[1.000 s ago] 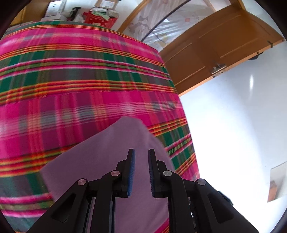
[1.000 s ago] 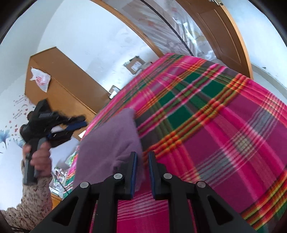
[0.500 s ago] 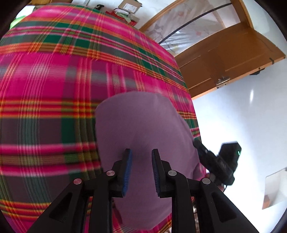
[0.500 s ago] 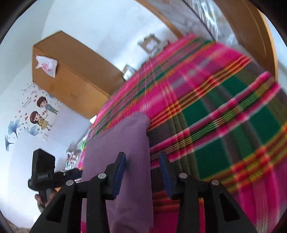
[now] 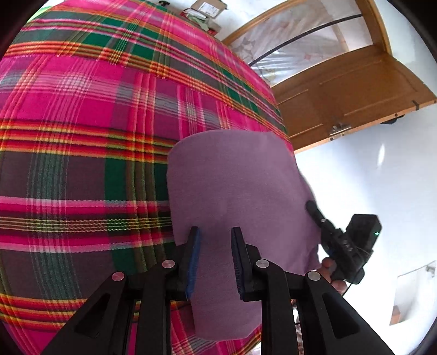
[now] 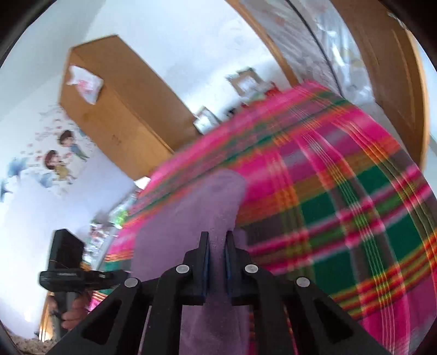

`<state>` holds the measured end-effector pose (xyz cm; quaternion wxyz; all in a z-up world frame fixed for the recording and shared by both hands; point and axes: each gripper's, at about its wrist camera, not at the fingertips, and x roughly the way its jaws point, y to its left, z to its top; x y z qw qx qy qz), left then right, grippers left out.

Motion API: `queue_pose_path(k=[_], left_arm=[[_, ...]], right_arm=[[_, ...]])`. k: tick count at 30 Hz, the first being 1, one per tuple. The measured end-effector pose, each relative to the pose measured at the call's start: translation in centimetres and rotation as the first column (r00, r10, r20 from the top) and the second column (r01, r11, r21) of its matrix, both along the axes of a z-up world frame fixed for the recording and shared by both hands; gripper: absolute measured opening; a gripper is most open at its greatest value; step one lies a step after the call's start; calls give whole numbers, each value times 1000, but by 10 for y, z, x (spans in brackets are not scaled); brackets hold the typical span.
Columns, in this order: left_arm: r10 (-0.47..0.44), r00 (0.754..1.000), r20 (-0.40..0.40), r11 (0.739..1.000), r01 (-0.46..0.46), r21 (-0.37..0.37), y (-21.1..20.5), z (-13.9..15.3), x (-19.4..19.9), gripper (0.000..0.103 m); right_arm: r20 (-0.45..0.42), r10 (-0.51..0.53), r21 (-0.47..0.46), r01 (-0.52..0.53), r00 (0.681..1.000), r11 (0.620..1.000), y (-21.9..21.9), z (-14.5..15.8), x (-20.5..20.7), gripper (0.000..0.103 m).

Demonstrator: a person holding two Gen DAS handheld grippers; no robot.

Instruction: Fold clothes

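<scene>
A folded purple garment (image 5: 235,177) lies on a pink and green plaid blanket (image 5: 82,136) near the bed's edge. My left gripper (image 5: 215,232) hovers over the garment's near part, open, with the cloth lying flat under its blue pads. In the right wrist view the purple garment (image 6: 196,207) runs up between the narrow jaws of my right gripper (image 6: 217,236), which are closing on its edge. From the left wrist view, the right gripper (image 5: 310,204) touches the garment's right edge, held by a hand (image 5: 331,270). The left gripper (image 6: 117,277) shows at lower left.
The plaid blanket (image 6: 341,218) covers the whole bed. A wooden door (image 5: 341,95) and white floor (image 5: 368,177) lie beyond the bed's right edge. A wooden cabinet (image 6: 123,109) stands by the wall. Boxes (image 5: 207,8) sit past the bed's far end.
The left gripper has come in over the garment and its jaws stand a little wider. The right gripper opened wide half a second ago and has narrowed onto the garment's edge.
</scene>
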<state>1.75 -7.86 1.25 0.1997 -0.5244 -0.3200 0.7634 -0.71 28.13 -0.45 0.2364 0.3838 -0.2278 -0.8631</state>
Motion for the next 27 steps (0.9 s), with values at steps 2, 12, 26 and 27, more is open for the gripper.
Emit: queue_pose_path(k=[2, 12, 26, 27], left_arm=[[0, 1000, 4, 1000, 0, 5, 0, -1, 0, 23], [2, 1000, 10, 1000, -2, -1, 6, -5, -3, 23], [1, 1000, 16, 1000, -1, 17, 11, -9, -2, 23], [-1, 1000, 18, 1000, 1, 21, 12, -9, -2, 23]], right_arm=[[60, -18, 36, 16, 998, 999, 0, -18, -1, 11], [108, -70, -12, 72, 992, 997, 28, -19, 14, 30], [-48, -62, 143, 68, 997, 987, 29, -10, 120, 46], [-51, -55, 161, 62, 997, 985, 21, -10, 118, 46]])
